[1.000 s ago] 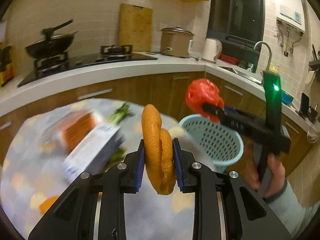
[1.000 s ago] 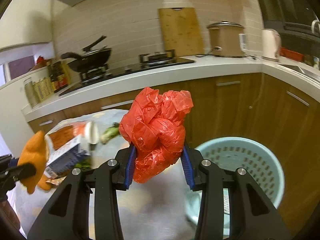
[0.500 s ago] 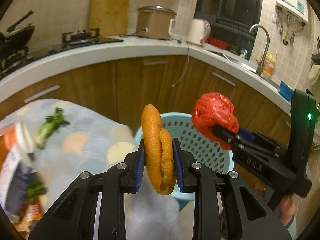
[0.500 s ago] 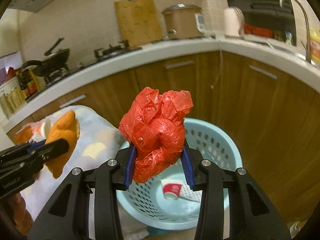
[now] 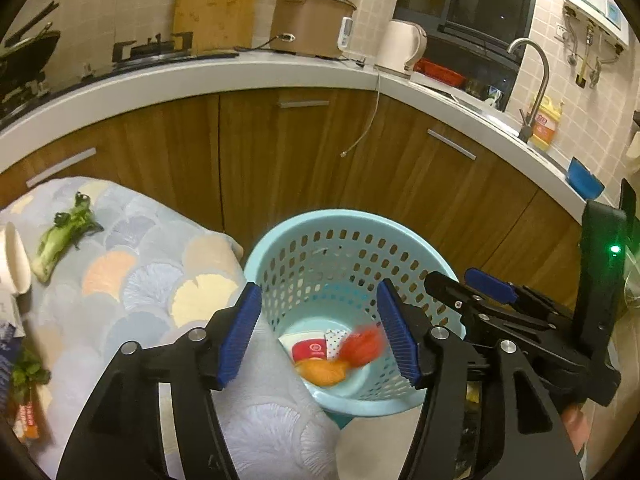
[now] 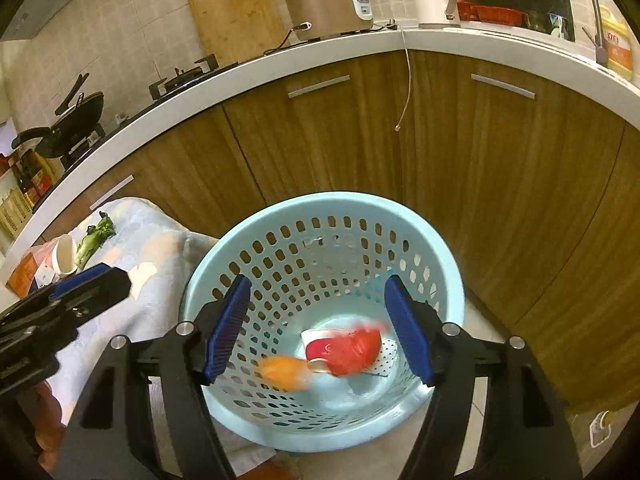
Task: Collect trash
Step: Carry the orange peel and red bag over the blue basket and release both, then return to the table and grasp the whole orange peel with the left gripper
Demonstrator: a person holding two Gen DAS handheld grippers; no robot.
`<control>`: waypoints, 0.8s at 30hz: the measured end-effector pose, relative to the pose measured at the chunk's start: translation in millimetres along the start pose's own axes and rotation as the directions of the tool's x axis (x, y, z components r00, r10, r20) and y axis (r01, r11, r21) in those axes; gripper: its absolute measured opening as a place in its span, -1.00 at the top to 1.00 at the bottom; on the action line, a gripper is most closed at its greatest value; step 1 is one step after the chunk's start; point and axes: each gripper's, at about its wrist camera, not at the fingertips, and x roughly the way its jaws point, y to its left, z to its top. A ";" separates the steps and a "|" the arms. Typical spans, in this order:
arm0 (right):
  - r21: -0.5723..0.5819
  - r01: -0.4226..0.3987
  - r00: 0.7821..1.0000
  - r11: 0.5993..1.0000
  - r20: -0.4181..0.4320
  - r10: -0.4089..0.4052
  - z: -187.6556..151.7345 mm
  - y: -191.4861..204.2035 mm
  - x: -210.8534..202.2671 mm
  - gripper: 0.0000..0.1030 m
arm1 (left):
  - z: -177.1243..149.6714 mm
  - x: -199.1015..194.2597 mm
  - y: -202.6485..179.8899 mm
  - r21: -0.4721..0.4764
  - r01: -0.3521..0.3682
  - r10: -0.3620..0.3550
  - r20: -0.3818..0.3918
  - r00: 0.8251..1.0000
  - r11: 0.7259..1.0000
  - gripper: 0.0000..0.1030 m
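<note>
Peel and bag lie in the basket below our left gripper and right gripper; both jaws opening, empty.

No writing can be read: the red emblem on the paper cup in the basket and the yellow bottle's label are too blurred.

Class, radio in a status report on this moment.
Left gripper and right gripper opening, empty. Orange peel and red bag in basket. Nothing blocking.
</note>
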 end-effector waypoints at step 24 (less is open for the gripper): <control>-0.201 -0.248 0.965 0.948 0.031 0.259 -22.1 166.8 -34.4 0.25 | -51.0 -149.0 97.8 -0.224 -0.180 0.218 0.160 0.963 0.958 -0.13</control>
